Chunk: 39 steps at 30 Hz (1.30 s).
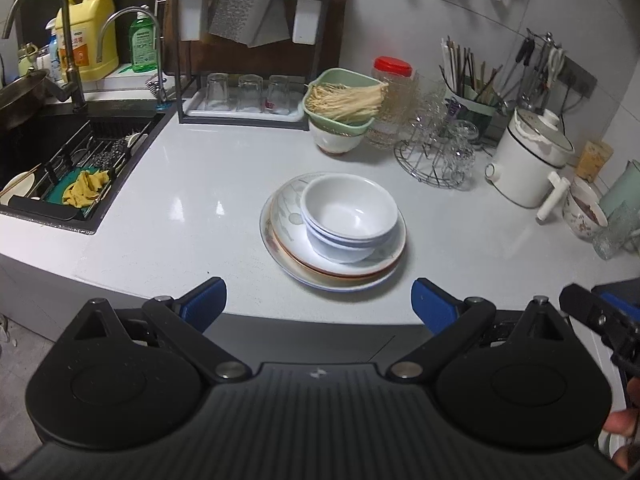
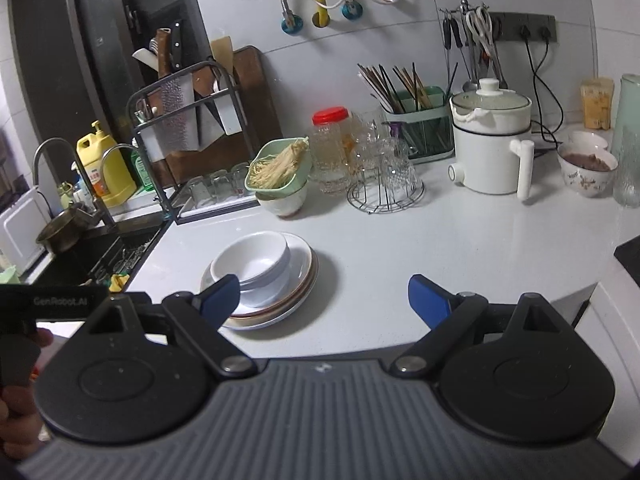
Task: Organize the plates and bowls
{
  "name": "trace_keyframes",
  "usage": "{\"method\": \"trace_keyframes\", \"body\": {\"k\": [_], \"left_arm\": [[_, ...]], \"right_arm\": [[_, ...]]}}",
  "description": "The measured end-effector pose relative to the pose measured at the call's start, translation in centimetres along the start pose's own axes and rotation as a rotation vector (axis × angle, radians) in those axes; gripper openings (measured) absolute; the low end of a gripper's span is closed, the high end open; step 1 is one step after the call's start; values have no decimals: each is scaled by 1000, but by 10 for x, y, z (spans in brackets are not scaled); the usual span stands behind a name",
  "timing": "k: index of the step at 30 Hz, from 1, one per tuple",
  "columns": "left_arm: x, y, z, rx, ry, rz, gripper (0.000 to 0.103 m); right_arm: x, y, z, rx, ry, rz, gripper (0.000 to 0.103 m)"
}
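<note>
White worktop [image 1: 192,184]: nested bowls [image 1: 348,212] on plates [image 1: 332,276]; sink [image 1: 60,148] at left; left tongs [image 1: 319,303] & right tongs [image 2: 324,300] agape, empty

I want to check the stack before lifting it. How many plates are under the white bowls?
3 plates show by their rims, stacked on the counter under the nested bowls. More could be hidden between them.
</note>
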State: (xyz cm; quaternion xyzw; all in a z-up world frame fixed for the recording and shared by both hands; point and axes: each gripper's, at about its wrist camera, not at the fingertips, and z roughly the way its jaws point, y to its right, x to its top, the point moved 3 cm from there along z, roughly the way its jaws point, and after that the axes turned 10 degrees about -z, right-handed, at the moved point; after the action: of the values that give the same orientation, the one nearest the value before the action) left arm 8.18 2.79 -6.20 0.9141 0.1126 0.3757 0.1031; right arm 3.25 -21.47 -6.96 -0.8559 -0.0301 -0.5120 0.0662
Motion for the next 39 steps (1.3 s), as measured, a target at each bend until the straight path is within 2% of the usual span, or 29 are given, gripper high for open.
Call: {"method": "trace_keyframes", "body": {"k": [3, 9, 16, 20, 32, 39], "left_arm": [[0, 0, 3, 8, -8, -6, 100], [-5, 4, 7, 5, -30, 6, 100], [-2, 6, 11, 3, -32, 1, 100], [-1, 11, 10, 0, -20, 29, 100], [-1, 5, 11, -14, -26, -11, 100], [-3, 7, 10, -21, -41, 5, 100]], "right_arm": [[2, -4, -1, -12, 1, -20, 92], [-1, -3, 4, 24, -22, -10, 92], [-1, -2, 8, -2, -43, -2, 92], [-1, -1, 9, 1, -51, 11, 92], [-1, 0, 16, 7, -65, 18, 92], [0, -2, 17, 4, -78, 11, 92]]}}
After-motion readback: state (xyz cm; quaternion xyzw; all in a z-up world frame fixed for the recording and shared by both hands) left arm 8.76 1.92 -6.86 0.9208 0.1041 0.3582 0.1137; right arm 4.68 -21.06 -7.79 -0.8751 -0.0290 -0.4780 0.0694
